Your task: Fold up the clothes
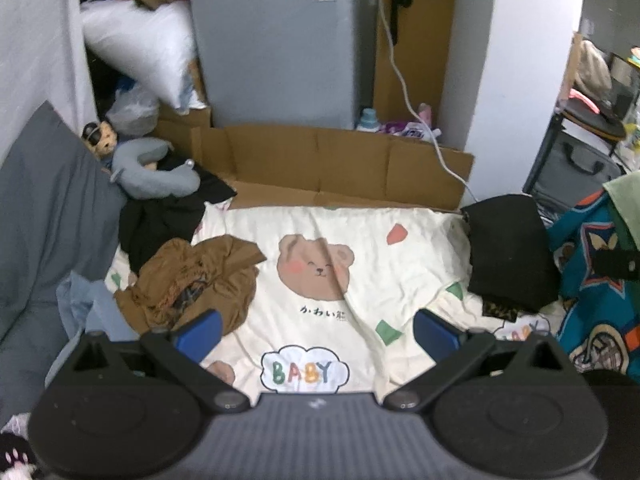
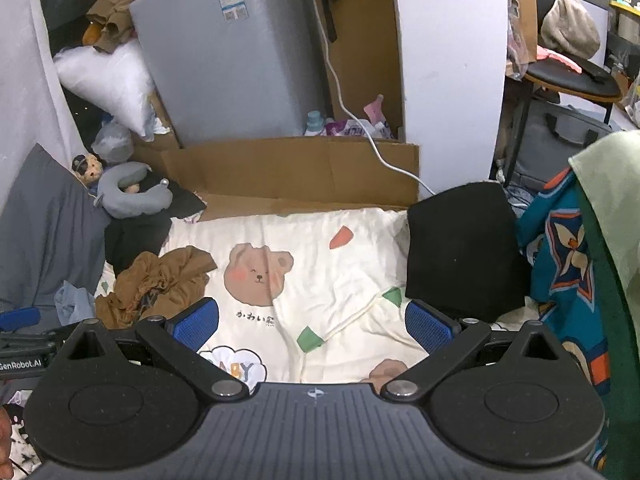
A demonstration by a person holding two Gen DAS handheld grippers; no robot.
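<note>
A crumpled brown garment (image 1: 192, 280) (image 2: 156, 284) lies at the left of a cream bear-print blanket (image 1: 320, 240) (image 2: 312, 248). Behind it sits loose black clothing (image 1: 160, 220) (image 2: 132, 236). At the right of the blanket lies a folded black garment (image 1: 508, 248) (image 2: 460, 252). My left gripper (image 1: 316, 336) hovers open over the blanket with nothing between its blue pads. The right gripper (image 2: 312, 328) is also open and empty, above the blanket's middle. A blue fingertip of the left gripper (image 2: 18, 318) shows at the right wrist view's left edge.
A flattened cardboard sheet (image 1: 340, 164) (image 2: 292, 176) and a grey appliance (image 1: 280, 40) (image 2: 232, 52) stand behind the blanket. A white cable (image 1: 404, 88) (image 2: 344, 104) hangs down. A grey neck pillow with a doll (image 1: 148, 168) sits far left. A teal patterned cloth (image 1: 588, 280) (image 2: 560, 256) lies right.
</note>
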